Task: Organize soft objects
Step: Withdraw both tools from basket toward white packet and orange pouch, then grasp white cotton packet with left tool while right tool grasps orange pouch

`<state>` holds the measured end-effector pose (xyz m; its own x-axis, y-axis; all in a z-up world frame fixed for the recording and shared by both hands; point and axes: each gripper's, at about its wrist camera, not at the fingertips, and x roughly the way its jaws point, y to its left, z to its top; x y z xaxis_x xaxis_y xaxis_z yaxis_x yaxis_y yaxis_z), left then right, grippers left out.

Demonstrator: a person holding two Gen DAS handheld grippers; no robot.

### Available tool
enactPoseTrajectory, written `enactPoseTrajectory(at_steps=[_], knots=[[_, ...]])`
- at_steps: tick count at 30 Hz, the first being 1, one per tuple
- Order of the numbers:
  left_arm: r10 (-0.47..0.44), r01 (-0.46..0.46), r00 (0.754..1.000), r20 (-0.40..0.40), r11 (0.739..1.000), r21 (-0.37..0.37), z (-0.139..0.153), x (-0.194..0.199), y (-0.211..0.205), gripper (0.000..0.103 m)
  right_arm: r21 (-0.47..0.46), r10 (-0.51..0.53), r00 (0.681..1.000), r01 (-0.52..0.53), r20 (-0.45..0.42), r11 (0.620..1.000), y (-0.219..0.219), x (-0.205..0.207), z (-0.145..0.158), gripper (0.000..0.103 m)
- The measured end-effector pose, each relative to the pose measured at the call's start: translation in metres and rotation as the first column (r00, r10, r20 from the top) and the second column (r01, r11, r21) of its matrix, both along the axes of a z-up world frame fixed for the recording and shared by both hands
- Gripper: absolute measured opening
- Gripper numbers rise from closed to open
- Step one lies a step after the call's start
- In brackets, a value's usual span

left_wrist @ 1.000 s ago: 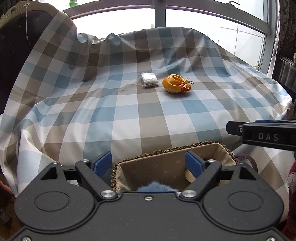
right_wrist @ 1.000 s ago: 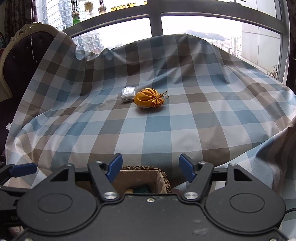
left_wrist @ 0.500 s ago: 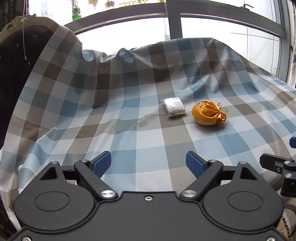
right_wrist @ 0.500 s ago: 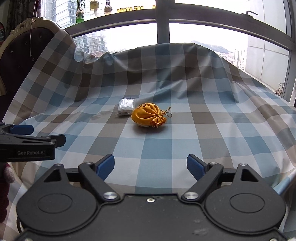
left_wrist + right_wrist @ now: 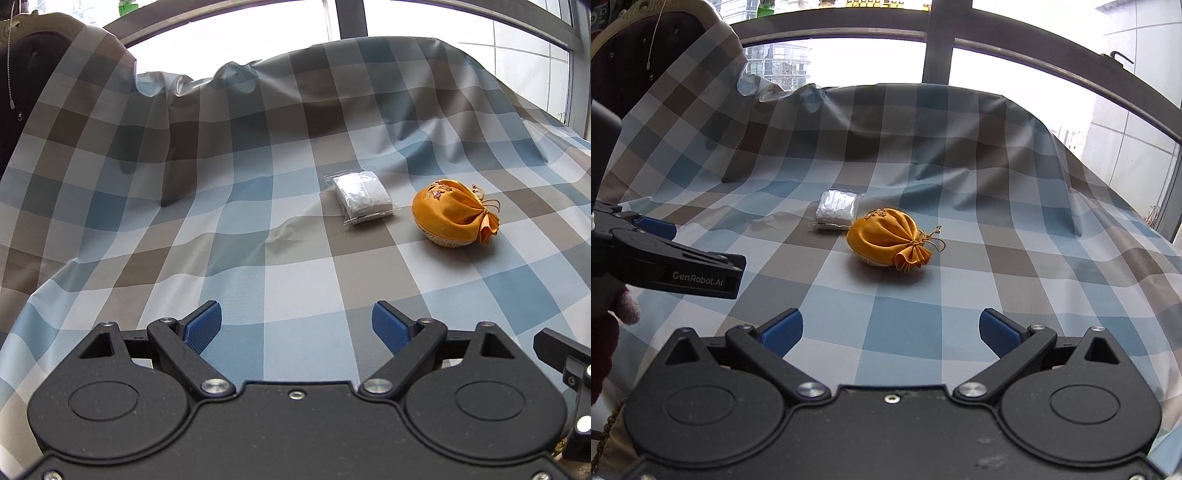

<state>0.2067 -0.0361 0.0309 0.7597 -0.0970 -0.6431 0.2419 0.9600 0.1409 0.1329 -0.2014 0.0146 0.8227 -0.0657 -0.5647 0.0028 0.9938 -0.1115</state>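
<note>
An orange satin pouch (image 5: 886,240) lies on its side on a counter draped in a blue, brown and white checked cloth (image 5: 236,206), its mouth gathered and tied with a thin gold cord into a ruffled bow pointing right. A small embroidered motif shows on its upper far side, and a pale patterned band peeks out where it meets the cloth. Just beside it to the left, slightly farther back, rests a white folded item sealed in a clear plastic packet (image 5: 364,197), flat and roughly square; in the right wrist view the pouch overlaps the packet's near corner, while the left wrist view shows a narrow strip of cloth between them.

The left gripper (image 5: 295,328) hovers over the near part of the cloth with its blue-padded fingers (image 5: 203,325) spread wide and nothing between them; packet and pouch sit farther off and to its right. The right gripper (image 5: 890,330) is likewise spread wide and empty, with the pouch ahead of it and slightly left, well apart from the fingertips. In the right wrist view the left gripper's black side, marked "GenRobot.AI", reaches in from the left edge.

Behind the counter, the cloth rises over a dark chair back (image 5: 635,48) at far left, and a large window (image 5: 1015,62) fills the background.
</note>
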Motion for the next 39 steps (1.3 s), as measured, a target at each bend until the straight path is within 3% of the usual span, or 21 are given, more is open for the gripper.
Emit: enactPoseTrajectory(at_steps=[8, 14, 25, 28, 31, 35, 39], knots=[[0.013, -0.012, 0.999, -0.053, 1.0, 0.016, -0.024, 0.044, -0.003, 0.086, -0.056, 0.016, 0.999, -0.018, -0.032, 0.998, 0.003, 0.044, -0.021, 0.102], [0.024, -0.023, 0.999, -0.04, 1.0, 0.013, -0.033, 0.063, -0.005, 0.097, -0.047, 0.012, 0.999, -0.014, -0.044, 0.999, -0.002, 0.083, -0.031, 0.102], [0.06, -0.07, 0.994, -0.09, 0.992, -0.105, -0.039, 0.077, 0.008, 0.101, -0.008, -0.012, 0.997, 0.011, -0.077, 1.0, -0.01, 0.148, -0.04, 0.102], [0.06, -0.068, 0.995, -0.077, 0.992, -0.104, -0.041, 0.074, 0.007, 0.101, 0.029, -0.016, 0.998, 0.018, -0.065, 0.999, -0.013, 0.161, -0.04, 0.102], [0.063, -0.069, 0.996, -0.06, 0.993, -0.099, -0.041, 0.072, 0.005, 0.101, 0.002, -0.035, 0.999, 0.035, -0.025, 0.999, -0.013, 0.171, -0.038, 0.102], [0.063, -0.068, 0.997, -0.055, 0.991, -0.111, -0.041, 0.071, 0.007, 0.101, 0.01, -0.112, 0.993, 0.113, -0.043, 0.994, -0.023, 0.181, -0.042, 0.102], [0.063, -0.068, 0.997, -0.048, 0.991, -0.118, -0.041, 0.071, 0.009, 0.101, 0.096, -0.233, 0.965, 0.245, -0.118, 0.965, -0.047, 0.19, -0.049, 0.102]])
